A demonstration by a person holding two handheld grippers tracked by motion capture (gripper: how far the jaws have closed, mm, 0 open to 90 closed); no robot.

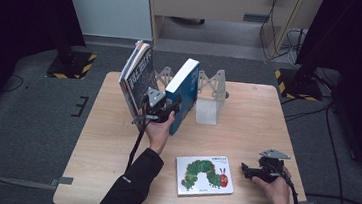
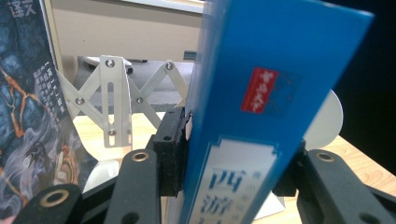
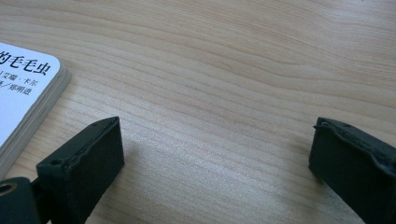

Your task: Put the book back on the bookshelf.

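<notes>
A blue book (image 1: pixel 182 92) (image 2: pixel 261 93) stands upright and slightly tilted at the back of the wooden table (image 1: pixel 253 114), in the white folding book rack (image 1: pixel 210 90) (image 2: pixel 116 102). My left gripper (image 1: pixel 170 107) (image 2: pixel 233 158) is shut on its lower edge, a pad on each cover. Left of it, dark-covered books (image 1: pixel 138 75) (image 2: pixel 23 116) lean in the rack. A white picture book with a green caterpillar (image 1: pixel 204 175) (image 3: pixel 23 79) lies flat near the front. Just right of that book, my right gripper (image 1: pixel 245 169) (image 3: pixel 215 154) rests low over the table, open, with bare wood between its jaws.
The rack's white end plate (image 1: pixel 206 112) stands right of the blue book. Black stands with yellow-striped bases (image 1: pixel 72 64) flank the table on the grey floor. Cables (image 1: pixel 335 147) trail along the right side.
</notes>
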